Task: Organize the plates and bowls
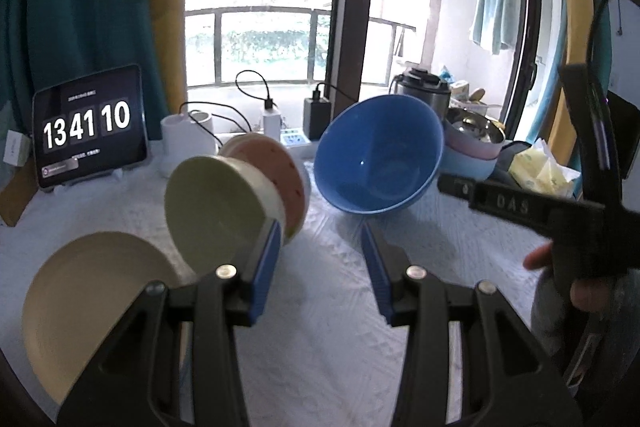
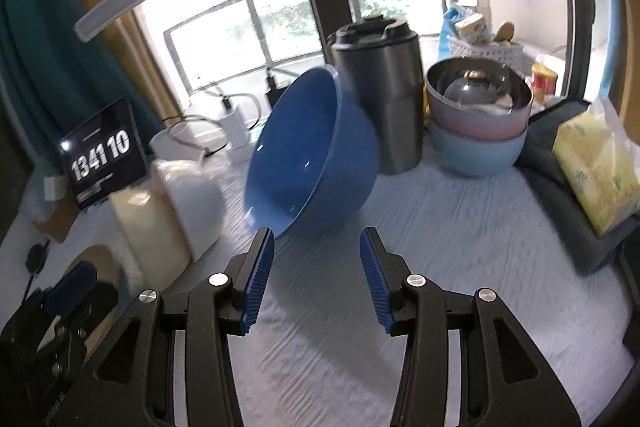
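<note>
A blue bowl (image 1: 376,159) (image 2: 308,151) stands tipped on its side on the white cloth, its mouth turned toward me. My right gripper (image 2: 317,235) is open just below it, cloth showing between the pads, and the bowl's rim is next to the left fingertip (image 2: 266,239). A tilted stack with a green dish (image 1: 212,211) in front and white and pink bowls (image 1: 288,183) behind it lies outside my open left gripper (image 1: 320,231), against its left finger. A tan plate (image 1: 96,299) lies flat at the lower left. Whether either rim touches a pad I cannot tell.
At the back right a steel bowl (image 2: 476,95) sits nested in a pink and a light blue bowl, beside a grey canister (image 2: 384,99). A yellow tissue pack (image 2: 596,167) lies at the right edge. A tablet clock (image 1: 88,131), a white cup and chargers with cables line the back.
</note>
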Action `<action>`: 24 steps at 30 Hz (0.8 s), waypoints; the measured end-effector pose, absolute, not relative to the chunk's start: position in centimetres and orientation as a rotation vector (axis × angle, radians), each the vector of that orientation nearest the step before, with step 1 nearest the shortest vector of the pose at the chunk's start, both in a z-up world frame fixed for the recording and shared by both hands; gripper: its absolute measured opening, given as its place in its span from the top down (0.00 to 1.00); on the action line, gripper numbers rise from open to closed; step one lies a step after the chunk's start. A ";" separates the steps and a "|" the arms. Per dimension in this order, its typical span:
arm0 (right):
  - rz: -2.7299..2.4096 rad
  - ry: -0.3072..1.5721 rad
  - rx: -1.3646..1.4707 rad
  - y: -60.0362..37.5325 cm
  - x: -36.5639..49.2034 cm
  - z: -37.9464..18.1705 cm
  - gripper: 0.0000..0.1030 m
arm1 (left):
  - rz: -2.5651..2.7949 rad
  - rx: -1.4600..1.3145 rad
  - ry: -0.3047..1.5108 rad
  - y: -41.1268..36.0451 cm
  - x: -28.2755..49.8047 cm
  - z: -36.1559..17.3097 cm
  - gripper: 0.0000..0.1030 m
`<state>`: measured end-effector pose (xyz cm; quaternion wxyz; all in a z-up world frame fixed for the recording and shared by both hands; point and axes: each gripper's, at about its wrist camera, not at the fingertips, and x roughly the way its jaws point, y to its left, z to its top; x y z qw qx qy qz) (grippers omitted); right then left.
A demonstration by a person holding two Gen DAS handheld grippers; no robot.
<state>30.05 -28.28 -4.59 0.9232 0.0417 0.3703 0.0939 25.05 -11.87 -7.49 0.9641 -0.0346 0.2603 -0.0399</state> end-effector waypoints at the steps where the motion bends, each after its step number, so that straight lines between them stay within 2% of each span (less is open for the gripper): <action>1: 0.180 0.748 0.085 -28.4 30.6 -4.6 0.50 | -0.082 -0.072 0.529 -11.9 25.4 -7.6 0.58; 3: 0.149 0.727 0.082 -28.7 31.6 -4.6 0.45 | -0.087 -0.076 0.534 -11.9 25.9 -7.9 0.58; 9: 0.115 0.688 0.083 -28.8 33.9 -4.8 0.41 | -0.082 -0.097 0.485 -11.4 26.1 -8.6 0.58; 21: 0.054 0.754 0.057 -28.1 36.8 -7.5 0.40 | -0.078 -0.102 0.451 -11.4 26.2 -9.7 0.58; 22: 0.056 0.774 0.057 -28.1 37.0 -7.9 0.40 | -0.084 -0.100 0.449 -11.5 26.2 -9.7 0.58; 23: 0.055 0.781 0.059 -28.0 37.0 -8.1 0.45 | -0.089 -0.099 0.450 -11.5 26.2 -9.7 0.58; 24: 0.058 0.792 0.061 -28.1 37.2 -8.4 0.54 | -0.090 -0.097 0.452 -11.5 26.3 -9.7 0.58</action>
